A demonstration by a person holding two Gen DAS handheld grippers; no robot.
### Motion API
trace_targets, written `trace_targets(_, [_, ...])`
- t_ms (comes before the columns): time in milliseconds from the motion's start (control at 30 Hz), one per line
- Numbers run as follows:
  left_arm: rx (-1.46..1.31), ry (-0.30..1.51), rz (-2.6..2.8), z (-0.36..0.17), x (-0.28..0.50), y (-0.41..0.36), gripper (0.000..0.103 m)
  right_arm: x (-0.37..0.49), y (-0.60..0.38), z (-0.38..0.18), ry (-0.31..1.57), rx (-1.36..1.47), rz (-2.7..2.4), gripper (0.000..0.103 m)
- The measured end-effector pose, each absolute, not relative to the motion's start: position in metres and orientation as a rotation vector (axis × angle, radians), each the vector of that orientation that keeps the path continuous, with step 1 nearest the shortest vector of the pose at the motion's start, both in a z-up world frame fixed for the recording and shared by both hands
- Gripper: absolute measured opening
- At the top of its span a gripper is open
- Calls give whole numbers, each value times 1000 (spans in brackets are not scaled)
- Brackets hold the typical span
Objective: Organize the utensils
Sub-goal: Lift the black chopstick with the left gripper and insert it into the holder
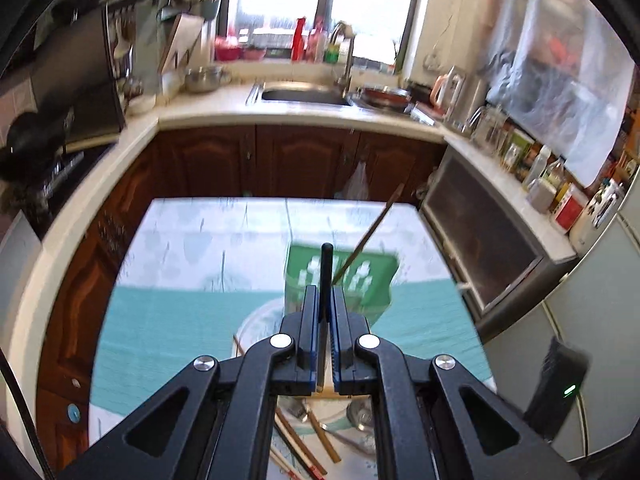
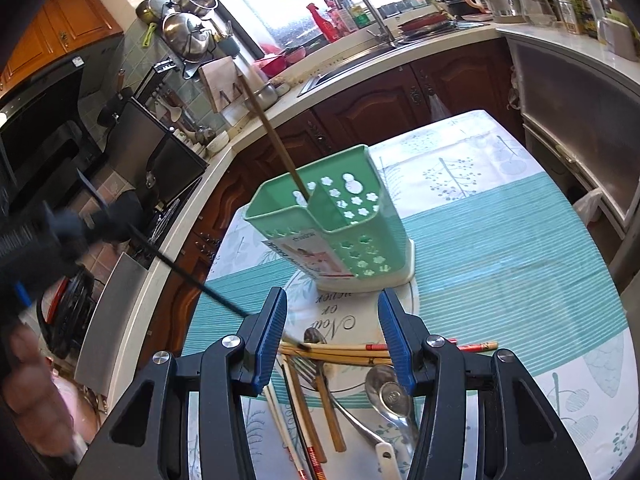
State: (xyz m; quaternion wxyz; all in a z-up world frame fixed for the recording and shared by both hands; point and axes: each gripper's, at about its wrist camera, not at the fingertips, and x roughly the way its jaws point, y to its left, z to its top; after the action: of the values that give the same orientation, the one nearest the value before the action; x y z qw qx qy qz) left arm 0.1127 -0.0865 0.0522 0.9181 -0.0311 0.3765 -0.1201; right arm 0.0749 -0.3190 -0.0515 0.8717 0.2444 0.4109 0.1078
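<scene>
The left gripper (image 1: 323, 304) pinched a black chopstick (image 1: 326, 276) above the green holder (image 2: 332, 224); the right gripper (image 2: 332, 336) hung half-open, empty, over loose utensils (image 2: 340, 376) before it; lowering tip-first beside the upright brown chopstick (image 2: 272, 132) seemed wisest.

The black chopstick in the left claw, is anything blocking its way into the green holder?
Nothing visible blocks it. The black chopstick is above the green holder, whose top is open, holding only one brown chopstick.

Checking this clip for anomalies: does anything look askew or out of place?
Only the expected clutter: chopsticks, a fork and spoons lie crisscrossed on the table, unsorted. One brown chopstick leans steeply in the green holder.
</scene>
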Motion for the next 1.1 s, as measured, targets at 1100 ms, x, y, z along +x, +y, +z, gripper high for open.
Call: trace_targets(1100, [-57, 823, -235, 12, 230, -96, 12, 116, -317, -26, 835, 456, 221, 49])
